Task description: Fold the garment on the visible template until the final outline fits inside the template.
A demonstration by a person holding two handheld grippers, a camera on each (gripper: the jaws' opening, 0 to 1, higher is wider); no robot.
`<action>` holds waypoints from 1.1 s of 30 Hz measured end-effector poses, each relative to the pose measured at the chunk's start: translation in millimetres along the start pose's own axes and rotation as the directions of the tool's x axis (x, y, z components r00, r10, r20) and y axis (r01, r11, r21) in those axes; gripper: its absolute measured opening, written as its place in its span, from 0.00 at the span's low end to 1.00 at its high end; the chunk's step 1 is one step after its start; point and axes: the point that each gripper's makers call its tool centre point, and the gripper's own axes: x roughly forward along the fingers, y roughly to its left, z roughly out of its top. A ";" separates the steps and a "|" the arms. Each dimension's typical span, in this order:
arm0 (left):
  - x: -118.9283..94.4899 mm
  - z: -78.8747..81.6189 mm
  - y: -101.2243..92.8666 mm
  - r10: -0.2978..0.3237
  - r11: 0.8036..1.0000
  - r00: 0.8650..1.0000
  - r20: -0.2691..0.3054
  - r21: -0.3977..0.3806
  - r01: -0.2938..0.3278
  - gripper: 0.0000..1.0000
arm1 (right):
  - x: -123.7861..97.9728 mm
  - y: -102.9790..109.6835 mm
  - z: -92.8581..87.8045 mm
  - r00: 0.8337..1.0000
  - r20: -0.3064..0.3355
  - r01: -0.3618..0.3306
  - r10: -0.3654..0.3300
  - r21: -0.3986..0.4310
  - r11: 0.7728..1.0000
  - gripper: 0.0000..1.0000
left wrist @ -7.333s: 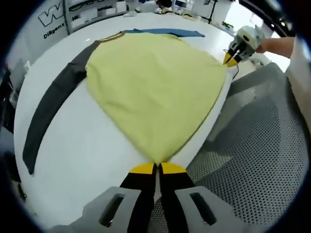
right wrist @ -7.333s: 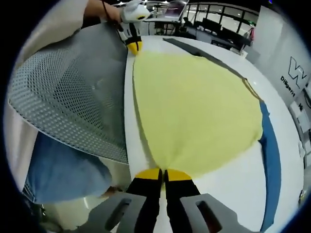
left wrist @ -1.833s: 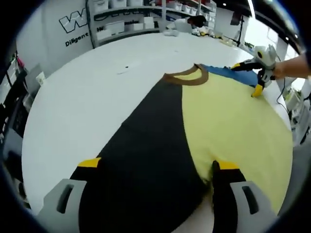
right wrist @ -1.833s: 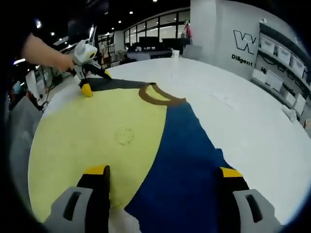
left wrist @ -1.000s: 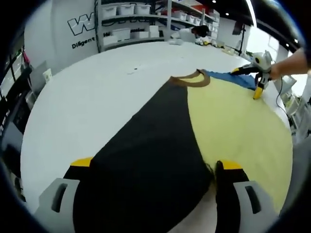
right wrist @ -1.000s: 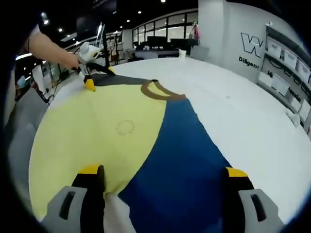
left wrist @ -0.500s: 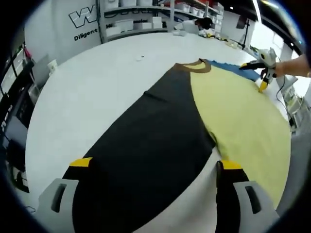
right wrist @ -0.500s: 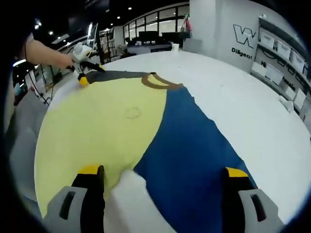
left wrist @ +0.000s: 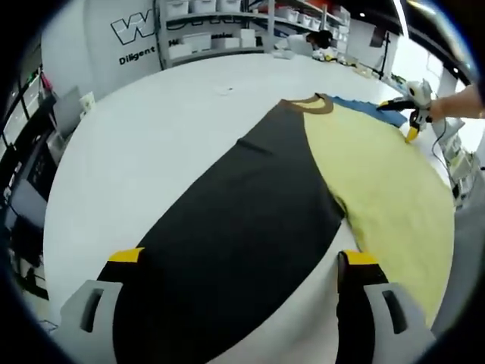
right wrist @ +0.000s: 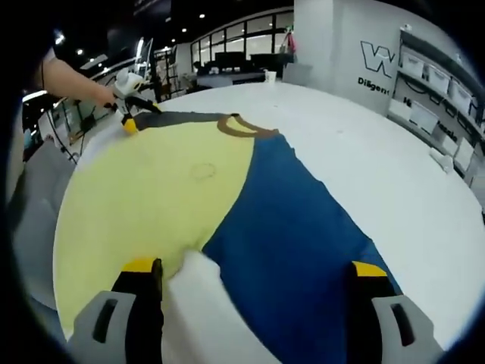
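Two grippers, jaws spread wide, nothing held. Garment (left wrist: 303, 189) lies flat mid-table (left wrist: 136, 144); left gripper (left wrist: 239, 262) straddles black sleeve (left wrist: 227, 243), right gripper (right wrist: 254, 269) the blue sleeve (right wrist: 295, 243). Pinch each cuff edge only, then fold inward evenly.

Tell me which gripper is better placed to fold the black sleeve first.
Left. Its open gripper straddles the black sleeve; the right gripper, also open, is over the blue sleeve.
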 end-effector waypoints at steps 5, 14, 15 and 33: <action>-14.3 14.9 -8.1 0.020 1.000 0.998 0.060 -0.019 -0.019 1.00 | -0.8 -3.2 21.7 0.995 0.082 0.043 -0.052 0.112 0.993 1.00; -15.0 69.7 -130.5 -0.135 0.991 0.967 0.217 0.046 0.128 1.00 | 20.7 25.4 36.8 0.986 0.108 0.119 -0.129 0.096 0.988 0.81; -11.5 69.8 -149.3 -0.160 0.987 0.963 0.218 0.057 0.151 1.00 | 23.1 26.6 39.1 0.982 0.128 0.127 -0.140 0.109 0.986 0.84; 8.3 2.7 -224.0 -0.237 0.948 0.970 0.056 0.231 0.219 0.99 | 23.3 18.6 0.5 0.978 0.076 0.183 -0.192 0.112 0.977 0.86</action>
